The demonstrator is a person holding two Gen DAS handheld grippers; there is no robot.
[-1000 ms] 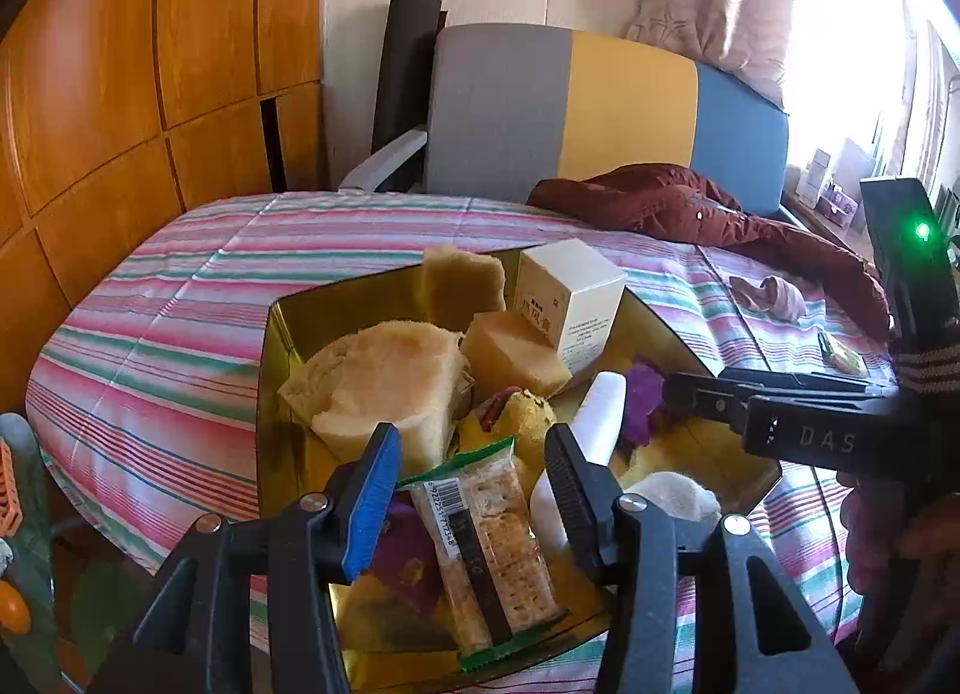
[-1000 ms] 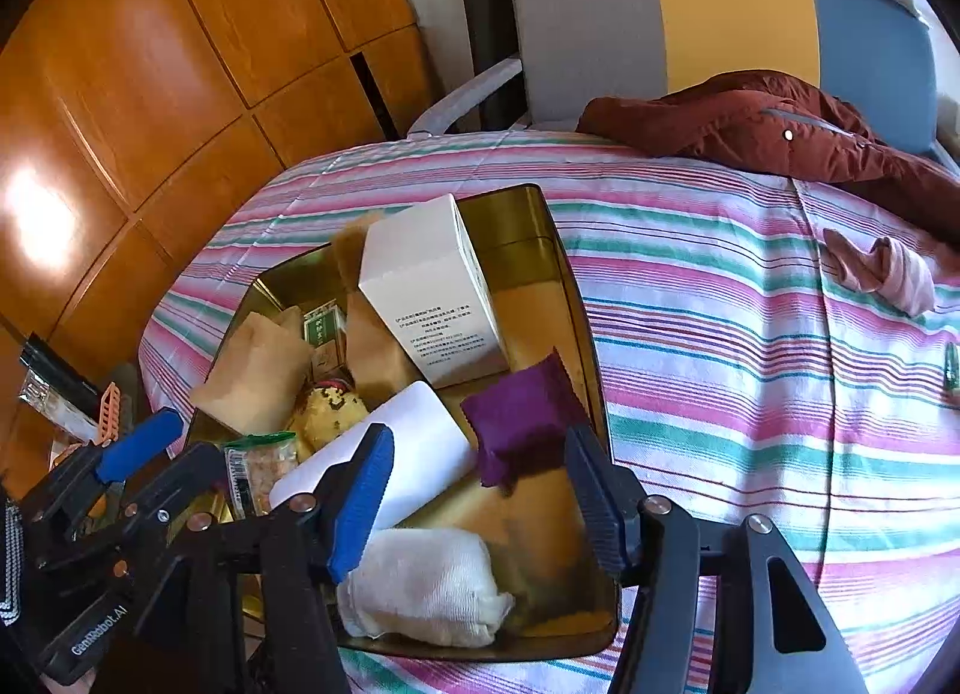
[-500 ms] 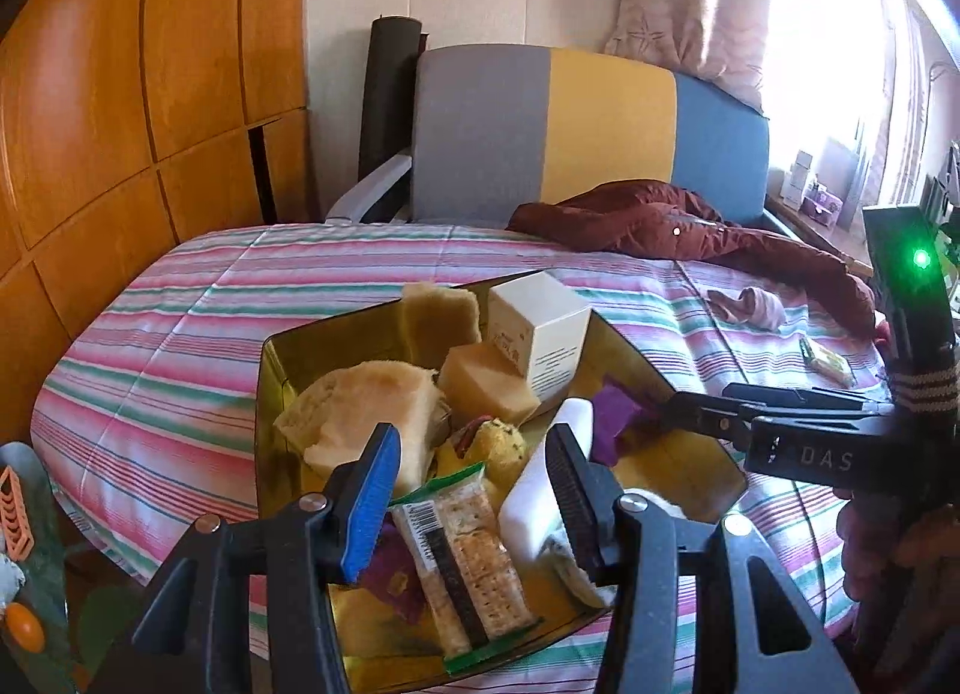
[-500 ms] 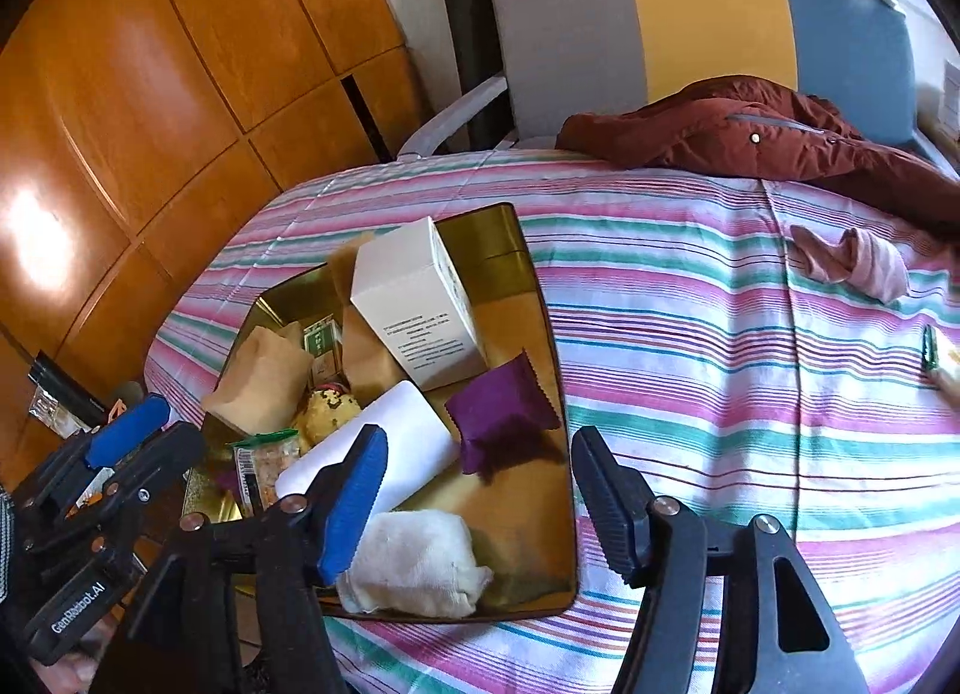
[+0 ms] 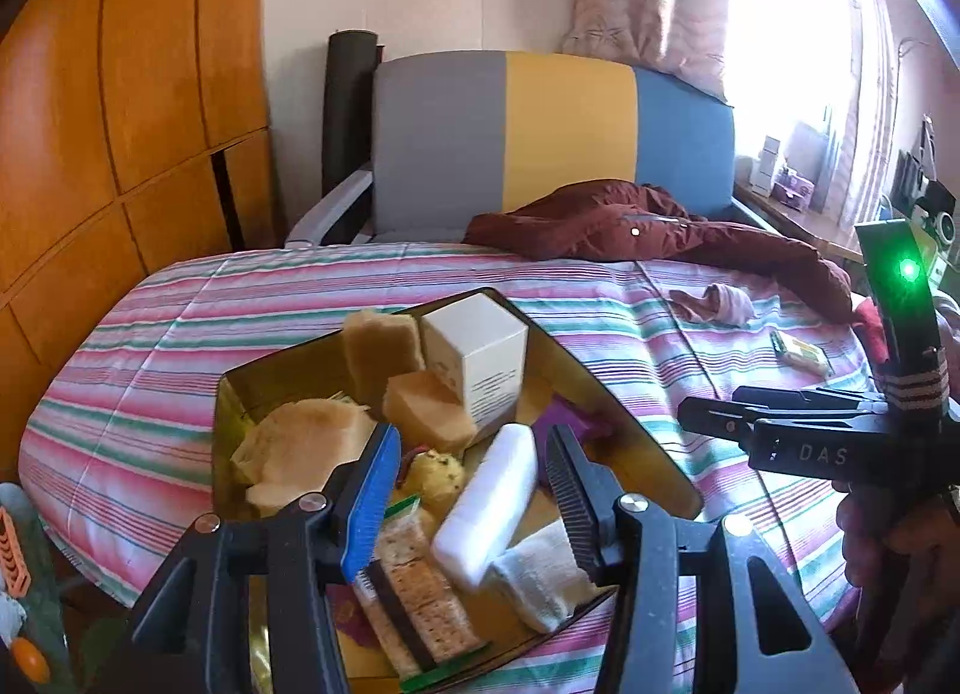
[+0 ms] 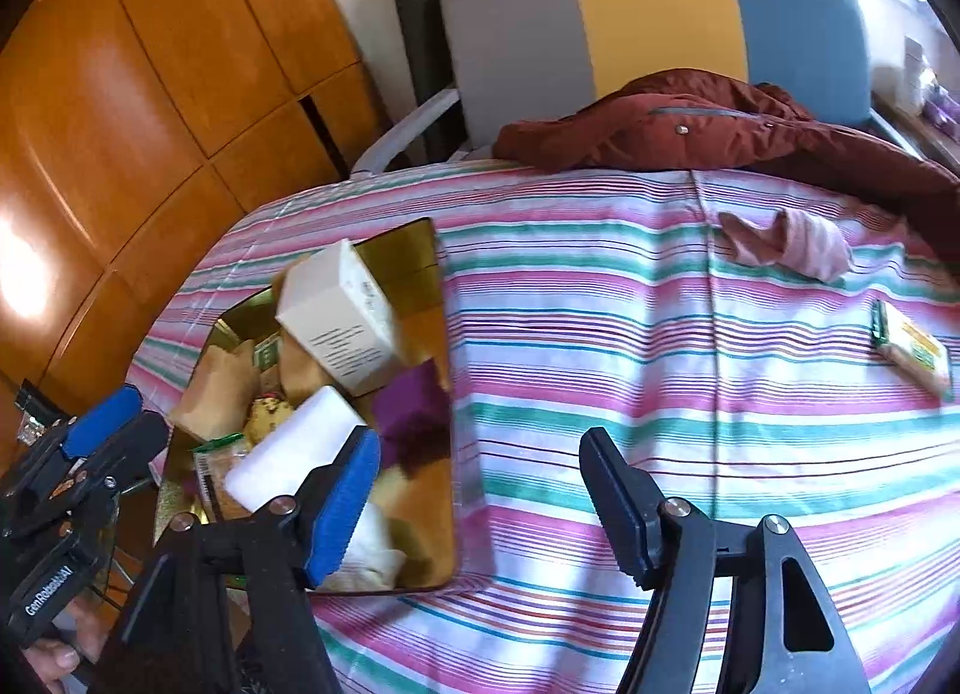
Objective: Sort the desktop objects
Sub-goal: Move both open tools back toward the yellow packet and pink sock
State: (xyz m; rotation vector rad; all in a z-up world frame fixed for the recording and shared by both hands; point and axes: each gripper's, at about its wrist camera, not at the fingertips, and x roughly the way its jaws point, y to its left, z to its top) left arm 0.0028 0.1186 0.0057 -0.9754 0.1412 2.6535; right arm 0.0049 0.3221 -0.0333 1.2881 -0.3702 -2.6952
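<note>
Left wrist view: the shiny gold metal tray sits on the striped bed cover, so the things stay together. The left gripper hangs over it, partly spread, pinching nothing. The long white plastic block lies below, pointing up-right toward the white cardboard box.

Right wrist view: the right gripper is opening, empty, over the tray's right rim.

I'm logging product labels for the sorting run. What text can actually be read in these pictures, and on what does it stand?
"DAS": side of the right hand-held gripper.
"GenRobot.AI": side of the left hand-held gripper.
White box: printed lines too small to read.
Cracker packet: print blurred, unreadable.
</note>
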